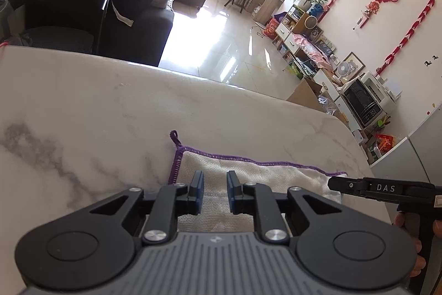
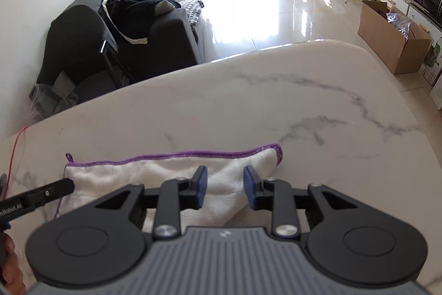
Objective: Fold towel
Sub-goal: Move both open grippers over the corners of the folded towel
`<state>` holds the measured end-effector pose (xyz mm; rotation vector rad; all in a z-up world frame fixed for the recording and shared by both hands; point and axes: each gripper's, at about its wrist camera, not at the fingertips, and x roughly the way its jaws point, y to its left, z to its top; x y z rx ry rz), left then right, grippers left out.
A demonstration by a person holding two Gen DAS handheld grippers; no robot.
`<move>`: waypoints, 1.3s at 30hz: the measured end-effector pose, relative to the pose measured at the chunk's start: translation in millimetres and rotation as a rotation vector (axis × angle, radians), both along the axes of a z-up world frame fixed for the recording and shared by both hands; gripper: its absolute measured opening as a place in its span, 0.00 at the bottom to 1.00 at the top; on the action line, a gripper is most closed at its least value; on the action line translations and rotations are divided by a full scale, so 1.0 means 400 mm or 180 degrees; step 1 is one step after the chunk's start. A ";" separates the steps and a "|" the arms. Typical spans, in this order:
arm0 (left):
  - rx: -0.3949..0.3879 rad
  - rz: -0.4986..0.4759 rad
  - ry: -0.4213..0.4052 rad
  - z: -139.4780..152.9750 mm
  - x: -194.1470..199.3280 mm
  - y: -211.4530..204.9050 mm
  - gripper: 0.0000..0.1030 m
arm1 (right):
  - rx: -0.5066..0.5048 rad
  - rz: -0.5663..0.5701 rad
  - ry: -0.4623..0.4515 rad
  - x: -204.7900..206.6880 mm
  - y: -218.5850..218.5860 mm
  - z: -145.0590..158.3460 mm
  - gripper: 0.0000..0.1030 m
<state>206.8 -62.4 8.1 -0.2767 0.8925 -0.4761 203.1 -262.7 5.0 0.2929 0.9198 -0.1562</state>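
Left wrist view: one towel (image 1: 248, 170), white with purple stitched edging and a small hanging loop (image 1: 173, 135) at its far left corner, is seen lying on the marble table (image 1: 96, 107). It is partly folded, with a flap laid over near the right end. Two grippers are counted. The left gripper (image 1: 215, 184) is held parted, its two blue-padded fingers (image 1: 199, 184) spaced moderately apart over the towel's left part, and nothing is gripped between them. Whether the pads touch the cloth cannot be told. The right gripper (image 1: 335, 183) is seen side-on at the towel's right edge.

Right wrist view: the right gripper (image 2: 225, 185) is shown released, jaws wider apart, nothing held, with the towel's (image 2: 165, 170) right part lying under and between the fingers (image 2: 250, 184). The left gripper's tip (image 2: 66, 185) is set at the towel's left edge. Beyond the table, one dark sofa (image 2: 132, 18) and one cardboard box (image 2: 392, 40) are seen.
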 end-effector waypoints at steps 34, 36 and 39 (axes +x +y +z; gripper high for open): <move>-0.0047 -0.0701 0.0158 -0.027 -0.291 -0.017 0.35 | 0.0487 0.0622 0.0192 -0.103 0.130 -0.019 0.19; -0.0078 -0.0703 0.0151 -0.030 -0.305 0.002 0.35 | 0.0497 0.0639 0.0201 -0.106 0.134 -0.021 0.19; -0.0114 -0.0690 0.0148 -0.033 -0.327 0.033 0.35 | 0.0512 0.0664 0.0215 -0.111 0.140 -0.023 0.18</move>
